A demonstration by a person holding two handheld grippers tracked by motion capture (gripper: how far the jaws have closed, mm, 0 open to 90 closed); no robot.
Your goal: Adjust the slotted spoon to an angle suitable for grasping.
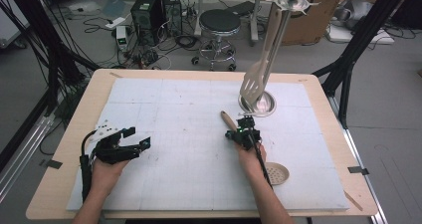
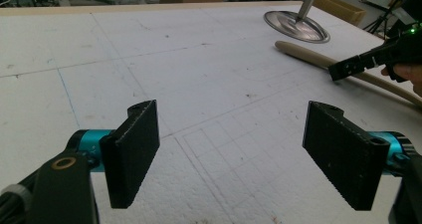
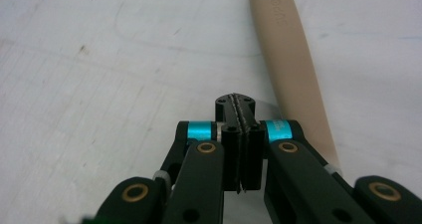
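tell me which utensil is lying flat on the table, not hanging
The beige skimmer spoon with the round perforated head lies flat, its handle running under the right gripper. The slotted spatula hangs from the metal stand instead.

Light wooden table [image 1: 74, 134], rounded corners. A white foam board [image 1: 174, 134] lies on it and covers nearly the whole top, wood showing as a border all round. The board has faint pencil grid lines and scuffs. On the board:
- round shiny metal base [image 1: 259, 104] of a utensil stand, far right of centre, a slotted turner [image 1: 256, 82] hanging just over it
- beige wooden spoon: handle [image 1: 228, 119] lies on the board just near-left of the base, its perforated bowl [image 1: 276, 173] near the right front.

Strips of tape on the wood: dark at the left [image 1: 52, 163] and right [image 1: 358, 170] edges, tan at the far-left corner [image 1: 115, 75].
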